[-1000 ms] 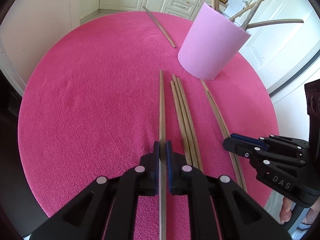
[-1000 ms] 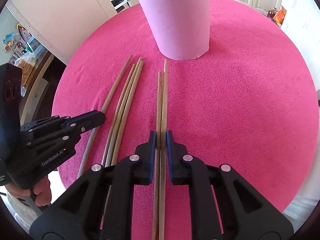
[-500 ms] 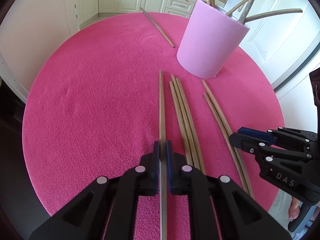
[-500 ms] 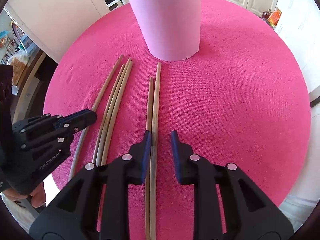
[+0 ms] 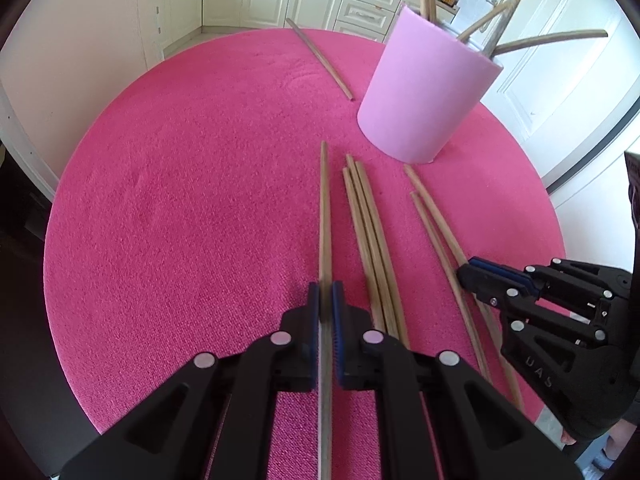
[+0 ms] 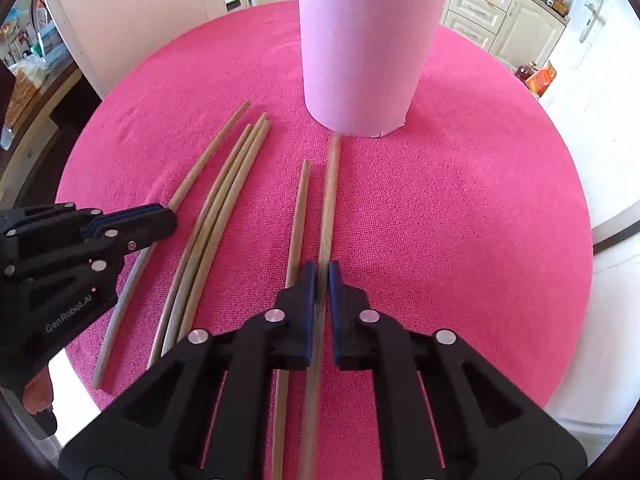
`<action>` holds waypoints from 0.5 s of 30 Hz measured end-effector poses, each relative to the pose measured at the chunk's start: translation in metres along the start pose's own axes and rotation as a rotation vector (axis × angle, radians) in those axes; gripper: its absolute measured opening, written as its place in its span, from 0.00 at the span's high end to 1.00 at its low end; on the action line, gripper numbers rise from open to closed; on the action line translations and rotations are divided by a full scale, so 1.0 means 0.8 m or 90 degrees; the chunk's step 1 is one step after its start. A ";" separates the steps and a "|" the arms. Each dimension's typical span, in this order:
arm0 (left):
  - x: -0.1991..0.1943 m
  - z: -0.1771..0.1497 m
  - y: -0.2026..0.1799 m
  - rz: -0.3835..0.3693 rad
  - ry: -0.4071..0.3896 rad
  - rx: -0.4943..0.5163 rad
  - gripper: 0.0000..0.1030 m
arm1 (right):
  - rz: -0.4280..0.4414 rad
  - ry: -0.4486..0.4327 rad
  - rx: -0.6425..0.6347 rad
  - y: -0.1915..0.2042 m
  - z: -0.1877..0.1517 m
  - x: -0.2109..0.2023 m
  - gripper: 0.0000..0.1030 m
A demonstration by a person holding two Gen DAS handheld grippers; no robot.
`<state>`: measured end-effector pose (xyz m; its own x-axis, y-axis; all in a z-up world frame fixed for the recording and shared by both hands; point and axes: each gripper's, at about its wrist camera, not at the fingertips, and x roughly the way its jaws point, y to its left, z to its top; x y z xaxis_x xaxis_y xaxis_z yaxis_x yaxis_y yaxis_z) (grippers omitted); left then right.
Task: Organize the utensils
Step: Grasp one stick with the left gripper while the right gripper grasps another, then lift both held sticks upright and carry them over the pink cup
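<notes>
The surface is left bare along its left edge; its far-right side is blocked by the pink holder.

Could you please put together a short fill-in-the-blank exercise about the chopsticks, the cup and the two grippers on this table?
1. The left gripper is shut on ____ chopstick.
2. The cup holding several chopsticks is ____ in colour.
3. Between the two gripped chopsticks, a bundle of ____ chopsticks lies on the cloth.
4. The chopstick in the right gripper points toward the ____.

Missing words: one; pink; three; cup
</notes>
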<state>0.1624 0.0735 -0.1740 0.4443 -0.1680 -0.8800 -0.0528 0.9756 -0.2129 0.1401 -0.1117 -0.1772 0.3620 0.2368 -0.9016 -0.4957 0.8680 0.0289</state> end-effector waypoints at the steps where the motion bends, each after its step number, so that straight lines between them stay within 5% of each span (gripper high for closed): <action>1: -0.003 -0.001 0.004 -0.005 -0.005 -0.005 0.93 | 0.014 -0.007 0.008 -0.002 -0.002 -0.004 0.95; 8: -0.042 -0.001 0.009 -0.042 -0.077 -0.014 0.94 | 0.087 -0.102 0.029 -0.020 -0.016 -0.049 0.95; 15: -0.104 0.002 -0.011 -0.091 -0.248 0.024 0.94 | 0.145 -0.261 0.055 -0.033 -0.025 -0.109 0.95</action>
<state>0.1270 0.0792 -0.0984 0.7503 -0.2431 -0.6148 0.0635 0.9521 -0.2990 0.1057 -0.1644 -0.1081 0.5425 0.5630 -0.6235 -0.5376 0.8030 0.2574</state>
